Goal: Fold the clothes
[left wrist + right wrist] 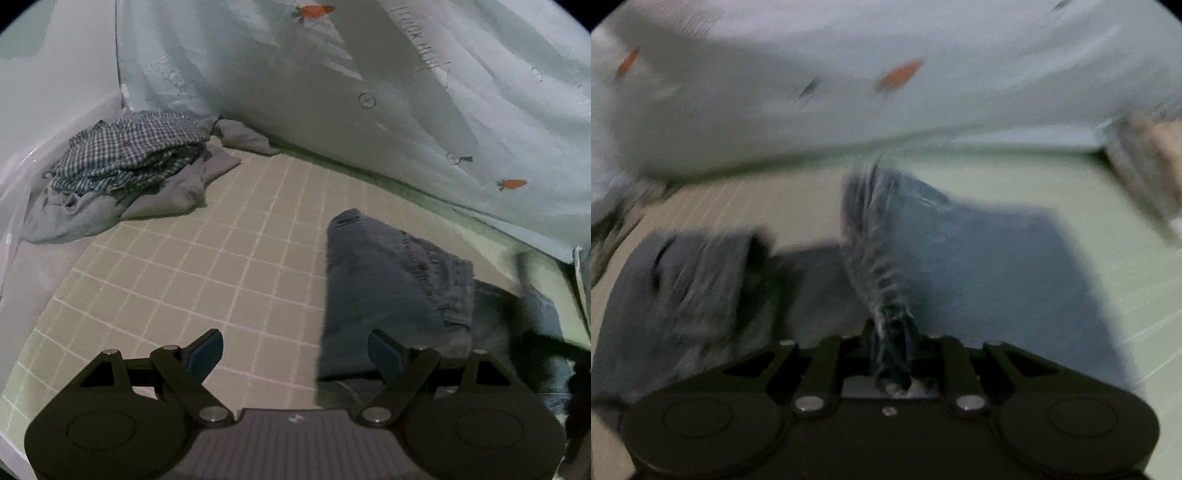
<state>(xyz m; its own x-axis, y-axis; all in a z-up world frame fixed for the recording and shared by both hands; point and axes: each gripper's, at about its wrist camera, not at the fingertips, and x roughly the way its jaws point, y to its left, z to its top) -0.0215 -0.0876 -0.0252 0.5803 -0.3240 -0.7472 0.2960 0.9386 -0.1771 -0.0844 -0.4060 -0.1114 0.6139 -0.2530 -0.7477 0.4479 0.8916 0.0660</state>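
Note:
Blue jeans (pixel 391 291) lie partly folded on the gridded mat (pixel 207 266), at the right in the left wrist view. My left gripper (pixel 295 350) is open and empty, low over the mat, its right finger over the jeans' near edge. My right gripper (pixel 892 332) is shut on a bunched fold of the jeans (pixel 979 258), which rises from its jaws; this view is motion-blurred. A darker folded part of the jeans (pixel 683 288) lies at the left in the right wrist view.
A pile with a checked shirt (pixel 129 151) on grey garments (pixel 92 210) sits at the mat's far left. A pale sheet with carrot prints (pixel 369 74) hangs behind the mat and shows in the right wrist view (pixel 849 92).

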